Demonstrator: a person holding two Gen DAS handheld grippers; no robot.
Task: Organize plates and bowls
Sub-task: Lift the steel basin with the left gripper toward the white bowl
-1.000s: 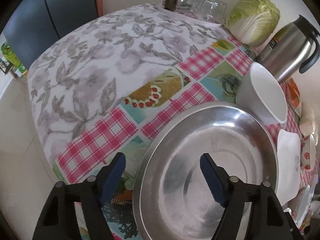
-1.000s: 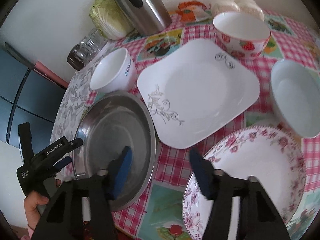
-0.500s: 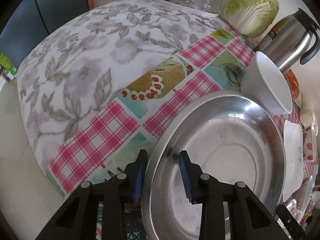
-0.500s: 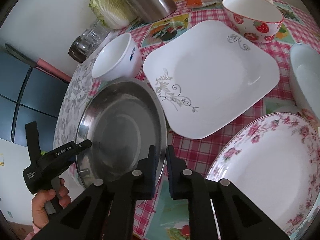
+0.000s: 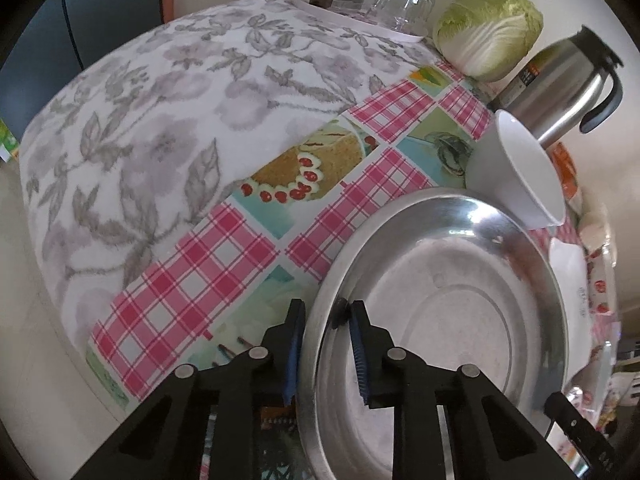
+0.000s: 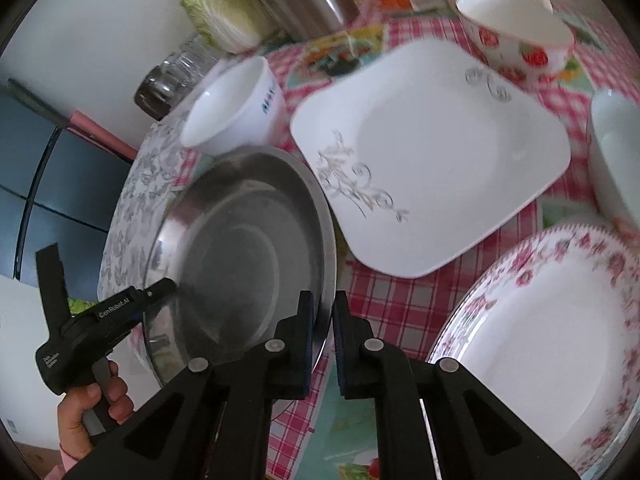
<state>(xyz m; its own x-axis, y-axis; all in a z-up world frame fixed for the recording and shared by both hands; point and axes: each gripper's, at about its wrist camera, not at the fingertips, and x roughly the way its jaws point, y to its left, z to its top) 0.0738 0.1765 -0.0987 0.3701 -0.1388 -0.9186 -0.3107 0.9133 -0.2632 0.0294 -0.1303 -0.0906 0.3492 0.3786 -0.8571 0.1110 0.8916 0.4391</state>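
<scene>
Checked and floral cloths cover the table (image 5: 224,256). Steel plate (image 5: 452,320) lies at its near edge beside the square white plate (image 6: 432,160). Left gripper (image 5: 326,344) has just closed onto its rim; right gripper (image 6: 323,340) clamps the opposite rim.

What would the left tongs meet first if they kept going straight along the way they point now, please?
The steel plate: the left tongs already straddle its near rim. Pushed further, they would probably slide over that rim toward the checked tablecloth, though depth is unclear.
</scene>
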